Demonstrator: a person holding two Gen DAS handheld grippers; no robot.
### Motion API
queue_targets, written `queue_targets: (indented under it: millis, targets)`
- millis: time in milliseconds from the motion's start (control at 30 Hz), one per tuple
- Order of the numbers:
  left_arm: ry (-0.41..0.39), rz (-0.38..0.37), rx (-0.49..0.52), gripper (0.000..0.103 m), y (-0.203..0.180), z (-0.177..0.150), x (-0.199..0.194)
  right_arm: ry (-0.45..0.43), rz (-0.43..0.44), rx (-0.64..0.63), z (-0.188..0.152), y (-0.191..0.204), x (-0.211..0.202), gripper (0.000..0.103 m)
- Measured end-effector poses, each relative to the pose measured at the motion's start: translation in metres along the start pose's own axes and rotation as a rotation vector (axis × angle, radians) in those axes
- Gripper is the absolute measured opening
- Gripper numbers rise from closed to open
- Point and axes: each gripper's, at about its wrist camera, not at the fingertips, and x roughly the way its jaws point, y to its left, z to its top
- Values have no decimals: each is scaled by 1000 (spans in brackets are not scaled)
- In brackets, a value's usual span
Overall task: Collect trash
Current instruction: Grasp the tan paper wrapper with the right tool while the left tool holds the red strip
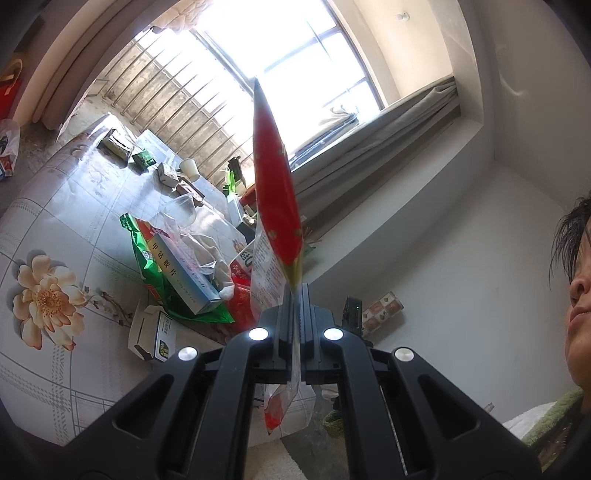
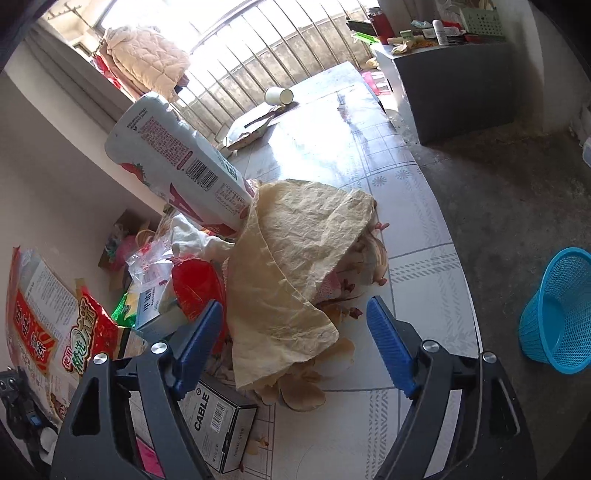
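The red wrapper [image 1: 275, 177] is partly hidden inside the left claw [image 1: 295, 295]. Tan paper [image 2: 295, 266] covers the trash beneath. Far clutter [image 2: 436, 29] is too small to tell.

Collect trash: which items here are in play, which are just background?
In play: red snack bag clamped in left gripper; crumpled brown paper; CABLE box; blue basket.
Background: curtain; hanging jacket.

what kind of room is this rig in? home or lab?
Most likely a lived-in home room, not a lab: a table under a floral tablecloth strewn with snack packets, a barred window with a grey curtain, and a padded jacket hanging by the window.
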Motion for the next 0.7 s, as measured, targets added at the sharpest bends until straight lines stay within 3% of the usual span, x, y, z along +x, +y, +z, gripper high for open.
queue_targets:
  millis: [100,200,267,367,433,700]
  targets:
    - [1,10,2,1,-1,-1,0,49,-18,-30,5,3,24,77]
    - [2,22,-1,1,2,-1,0,77,-38,-87,2,8,36,58]
    - [4,30,-2,1,3,-1,1,75,-28,-105,-1,10,35,51]
    - [9,37,-5,1,5,0,5,62,-24,-110,-4,8,26,27]
    - [11,37,-6,1,5,-1,8,59,-9,-99,-7,5,19,3]
    - [16,34,8,1,-3,-3,13,-55,28,-13,-15,-12,-27,2]
